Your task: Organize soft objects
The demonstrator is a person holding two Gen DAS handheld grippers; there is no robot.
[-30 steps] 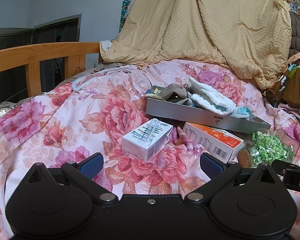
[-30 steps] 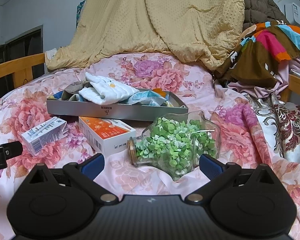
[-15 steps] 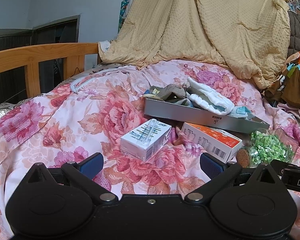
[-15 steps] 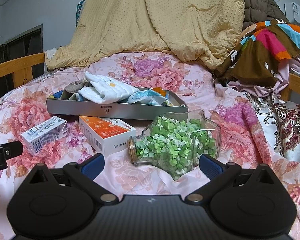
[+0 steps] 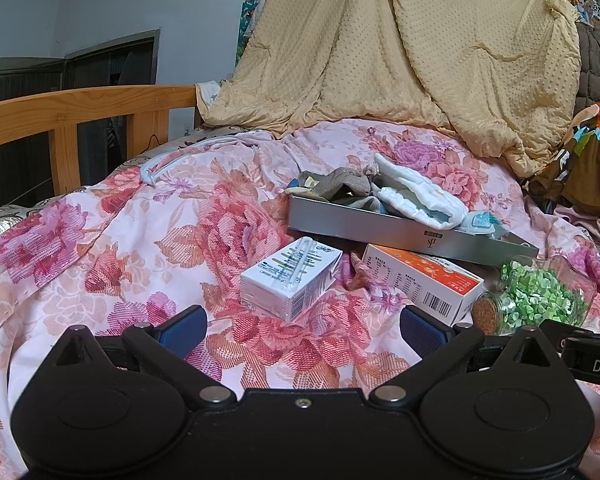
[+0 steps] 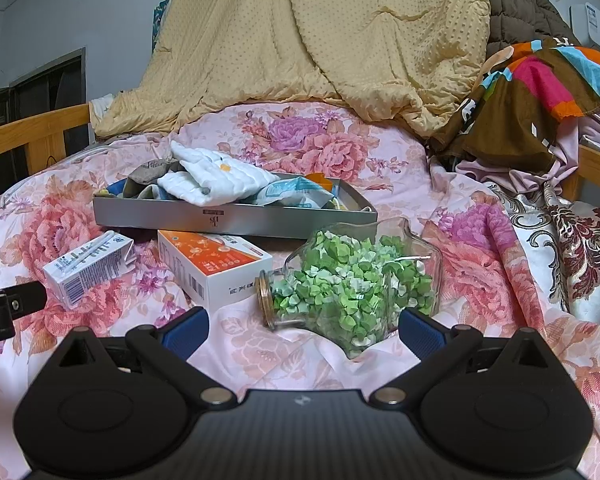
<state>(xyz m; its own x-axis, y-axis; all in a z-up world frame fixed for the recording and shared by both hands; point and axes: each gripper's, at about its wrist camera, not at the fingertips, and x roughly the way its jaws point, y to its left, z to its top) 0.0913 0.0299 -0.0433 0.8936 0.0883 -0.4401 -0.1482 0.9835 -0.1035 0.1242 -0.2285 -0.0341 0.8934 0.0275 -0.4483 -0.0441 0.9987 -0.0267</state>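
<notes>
Two tools: left tool (image 5: 302, 330) and right tool (image 6: 303, 330), both spread wide, nothing between the pads, low over the bed.
Surface: bed with pink floral cover (image 5: 112, 240); yellow blanket (image 5: 400, 52) heaped at the back, wooden rail (image 5: 72, 104) on the left.
Tray: grey tray (image 6: 236, 218) mid-bed, holding the soft objects: white cloth (image 6: 216, 180), grey socks (image 5: 342, 184), a blue-print piece (image 6: 296, 194).
Jar: glass jar (image 6: 352, 280) on its side, cork mouth left, full of green bits, just ahead of right tool.
Boxes: orange box (image 6: 212, 266) touching tray front; milk carton (image 5: 290, 278) left of it, ahead of left tool.
Open room: bare cover left of carton and tray.
</notes>
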